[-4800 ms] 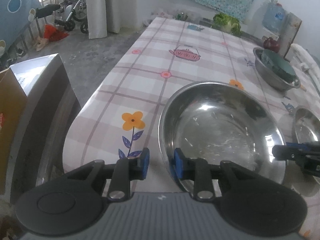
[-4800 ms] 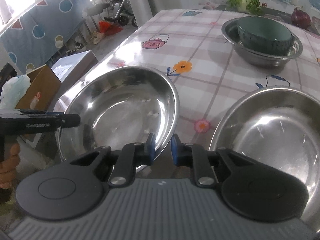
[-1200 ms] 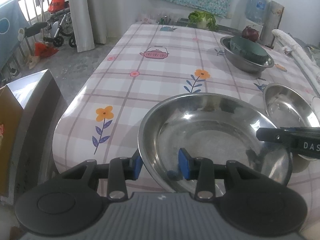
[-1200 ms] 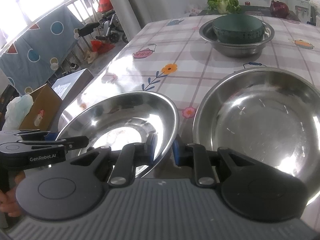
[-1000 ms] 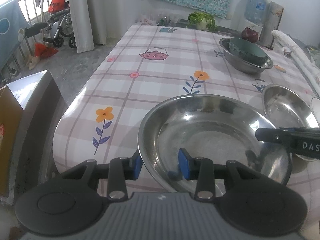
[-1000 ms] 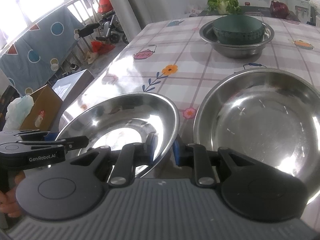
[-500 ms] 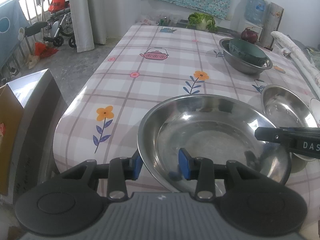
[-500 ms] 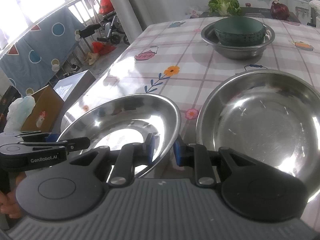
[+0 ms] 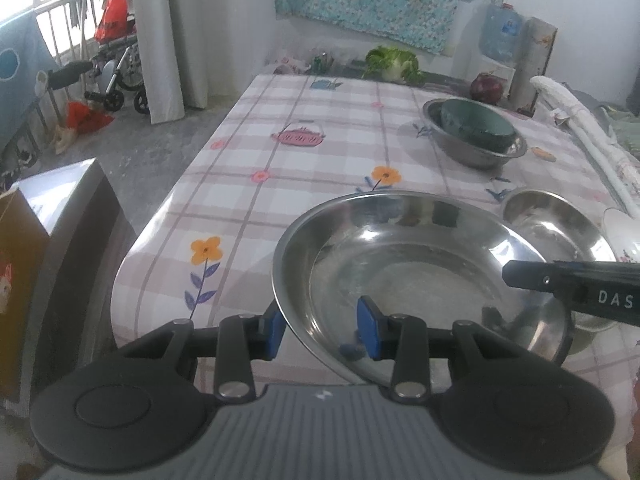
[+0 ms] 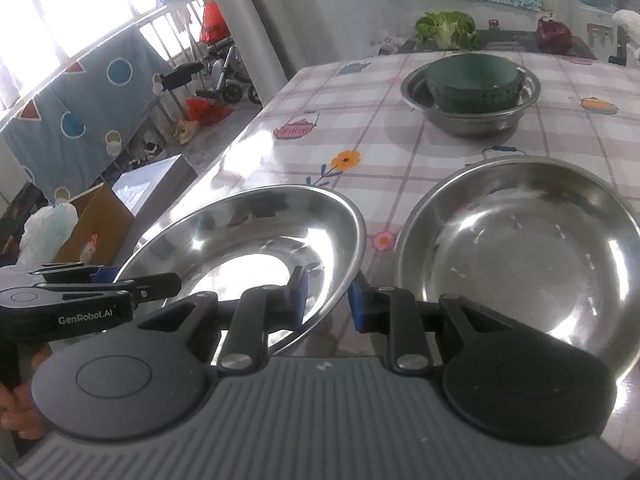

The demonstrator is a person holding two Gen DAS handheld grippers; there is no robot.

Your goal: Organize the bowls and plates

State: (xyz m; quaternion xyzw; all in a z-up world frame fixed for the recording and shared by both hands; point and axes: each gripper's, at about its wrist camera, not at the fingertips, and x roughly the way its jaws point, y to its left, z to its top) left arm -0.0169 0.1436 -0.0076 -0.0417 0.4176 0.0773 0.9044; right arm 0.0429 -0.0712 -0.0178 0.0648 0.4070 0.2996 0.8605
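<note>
We find the near dish (image 9: 420,264) raised off the tabletop (image 9: 320,152), rim clamped between both tongs: left tongs (image 9: 320,326) and right tongs (image 10: 326,300). The second dish (image 10: 520,248) lies just right.

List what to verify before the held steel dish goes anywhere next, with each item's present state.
1. Left gripper jaws straddle the steel dish rim: ok.
2. Right gripper jaws on the opposite rim: ok.
3. Second dish beside it holds nothing: ok.
4. Held dish would nest in the second dish: cannot tell.
5. Green bowl sits in the far steel bowl, out of the way: ok.
</note>
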